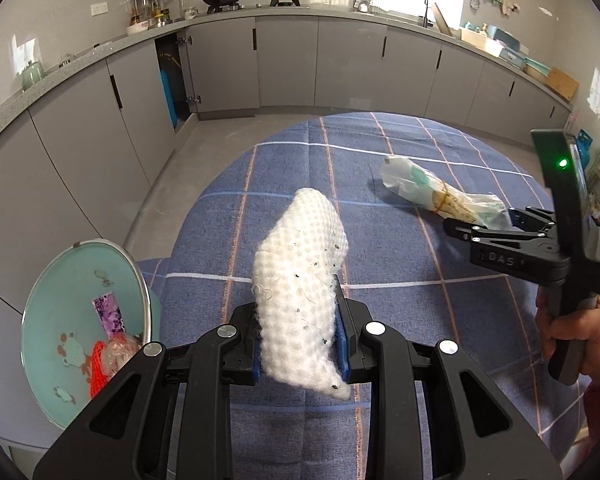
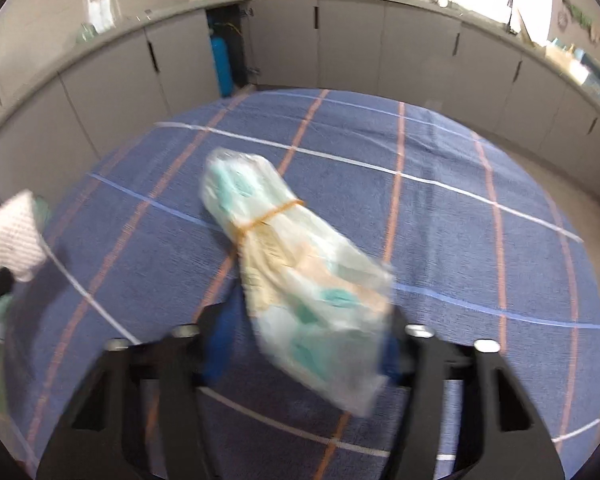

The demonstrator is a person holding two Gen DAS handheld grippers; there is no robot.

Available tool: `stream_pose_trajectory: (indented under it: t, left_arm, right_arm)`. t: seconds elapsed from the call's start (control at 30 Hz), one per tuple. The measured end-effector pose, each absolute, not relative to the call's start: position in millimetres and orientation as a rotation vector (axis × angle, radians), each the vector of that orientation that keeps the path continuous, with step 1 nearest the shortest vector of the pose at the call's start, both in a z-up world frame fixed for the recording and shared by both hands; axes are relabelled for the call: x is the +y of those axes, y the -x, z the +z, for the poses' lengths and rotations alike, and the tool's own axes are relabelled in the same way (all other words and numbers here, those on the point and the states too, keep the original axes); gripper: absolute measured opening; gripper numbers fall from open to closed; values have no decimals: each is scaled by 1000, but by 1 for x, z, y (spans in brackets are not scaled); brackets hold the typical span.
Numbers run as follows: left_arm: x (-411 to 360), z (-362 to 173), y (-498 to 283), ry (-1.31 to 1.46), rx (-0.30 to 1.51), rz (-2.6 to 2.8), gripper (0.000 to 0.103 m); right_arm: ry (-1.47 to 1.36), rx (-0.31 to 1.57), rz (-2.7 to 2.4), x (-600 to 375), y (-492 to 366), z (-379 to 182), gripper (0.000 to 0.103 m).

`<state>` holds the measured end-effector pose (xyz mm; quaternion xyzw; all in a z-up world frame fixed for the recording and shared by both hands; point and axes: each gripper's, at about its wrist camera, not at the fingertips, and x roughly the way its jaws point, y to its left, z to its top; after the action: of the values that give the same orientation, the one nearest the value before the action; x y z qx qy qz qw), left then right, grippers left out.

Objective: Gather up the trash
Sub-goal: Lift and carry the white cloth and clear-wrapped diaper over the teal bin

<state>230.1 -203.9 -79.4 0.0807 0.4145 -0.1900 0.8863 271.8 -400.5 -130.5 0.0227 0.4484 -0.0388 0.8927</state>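
White foam netting (image 1: 300, 280) clenched in left gripper (image 1: 300, 354), beside teal bin (image 1: 52, 360); plastic-wrapped bundle (image 2: 300, 276) between right gripper (image 2: 300, 356) fingers, grip unclear.

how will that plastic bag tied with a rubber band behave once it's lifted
The plastic bag is probably floppy: its film is crinkled and its loose end splays past the right tongs. It likely weighs little, looking thin and see-through. The rubber band should keep it bundled, though smooth film may slip.
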Motion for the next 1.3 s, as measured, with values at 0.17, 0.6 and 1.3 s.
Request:
stream_pose_trajectory:
  t: [0.17, 0.6, 1.3]
  left_arm:
    - [-206, -81, -229, -167, 863, -393, 27]
    - [-208, -68, -218, -197, 807, -350, 27]
    - [-188, -40, -188, -182, 720, -355, 27]
  right_arm:
    - [-77, 922, -123, -401, -264, -131, 37]
    - [-313, 859, -184, -393, -205, -96, 25]
    - [-420, 771, -180, -358, -146, -66, 26]
